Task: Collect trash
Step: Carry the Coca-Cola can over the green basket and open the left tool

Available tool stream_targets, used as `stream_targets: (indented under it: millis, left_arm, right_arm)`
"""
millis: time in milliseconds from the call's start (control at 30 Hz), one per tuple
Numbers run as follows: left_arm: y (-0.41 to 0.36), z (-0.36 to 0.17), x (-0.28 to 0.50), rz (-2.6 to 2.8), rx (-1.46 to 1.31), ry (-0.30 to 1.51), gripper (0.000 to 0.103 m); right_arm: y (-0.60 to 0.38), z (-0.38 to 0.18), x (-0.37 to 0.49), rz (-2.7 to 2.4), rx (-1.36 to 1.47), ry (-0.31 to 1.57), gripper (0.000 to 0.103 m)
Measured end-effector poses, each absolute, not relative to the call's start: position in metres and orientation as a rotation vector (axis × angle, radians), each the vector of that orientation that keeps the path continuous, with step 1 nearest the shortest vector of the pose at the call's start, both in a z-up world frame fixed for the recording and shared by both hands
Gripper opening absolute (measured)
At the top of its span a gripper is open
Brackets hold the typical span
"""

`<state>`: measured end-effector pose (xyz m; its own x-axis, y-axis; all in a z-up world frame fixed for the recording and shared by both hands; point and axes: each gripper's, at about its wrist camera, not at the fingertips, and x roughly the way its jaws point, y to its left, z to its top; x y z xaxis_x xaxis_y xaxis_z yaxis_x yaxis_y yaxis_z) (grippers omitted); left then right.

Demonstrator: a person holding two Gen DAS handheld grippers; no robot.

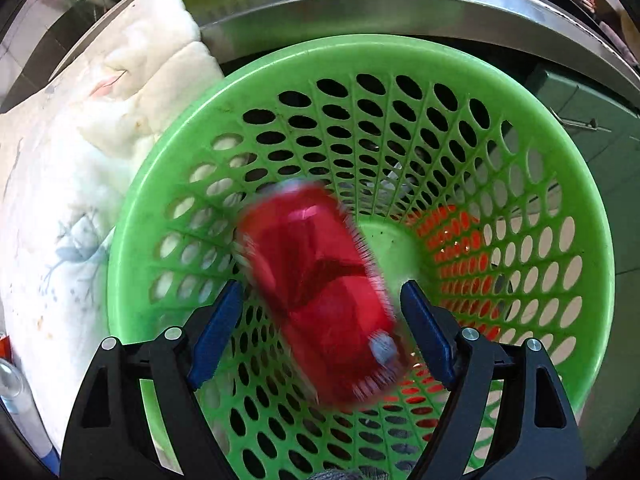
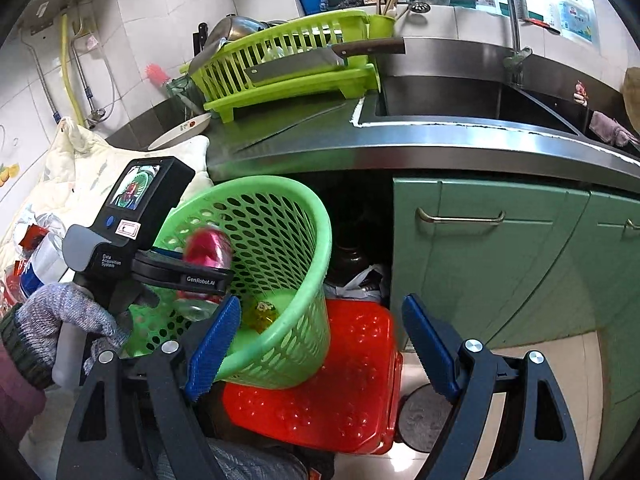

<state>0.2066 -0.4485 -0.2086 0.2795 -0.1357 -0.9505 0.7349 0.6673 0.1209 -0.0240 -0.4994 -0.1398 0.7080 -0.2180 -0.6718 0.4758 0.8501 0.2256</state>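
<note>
Left claw (image 1: 322,328) is spread wide over the basket (image 1: 168,184). The red can (image 1: 320,292) sits blurred between its pads (image 1: 218,332), touching neither, inside the basket's mouth. Right claw (image 2: 320,344) is also apart and empty, basket just ahead-left, on a red stool (image 2: 344,392).

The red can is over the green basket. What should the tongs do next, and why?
Probably lift the left tongs away. They stand open, and the blurred red can sits loose between them above the green basket, apparently dropping in, so that piece looks done.
</note>
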Motion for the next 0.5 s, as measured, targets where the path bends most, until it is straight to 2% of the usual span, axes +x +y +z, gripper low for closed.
stream_targets:
  millis: [200,500]
  left_arm:
    - [-0.445,-0.206,0.213,-0.647,0.596,1.129,0.084]
    - [-0.401,-0.148,0.184,-0.685,0.489,1.059,0.084]
  right_arm:
    - [-0.497,-0.141,-0.026,-0.396,0.4,0.687,0.08]
    - [-0.481,-0.125,-0.028,-0.372,0.372,0.664,0.08]
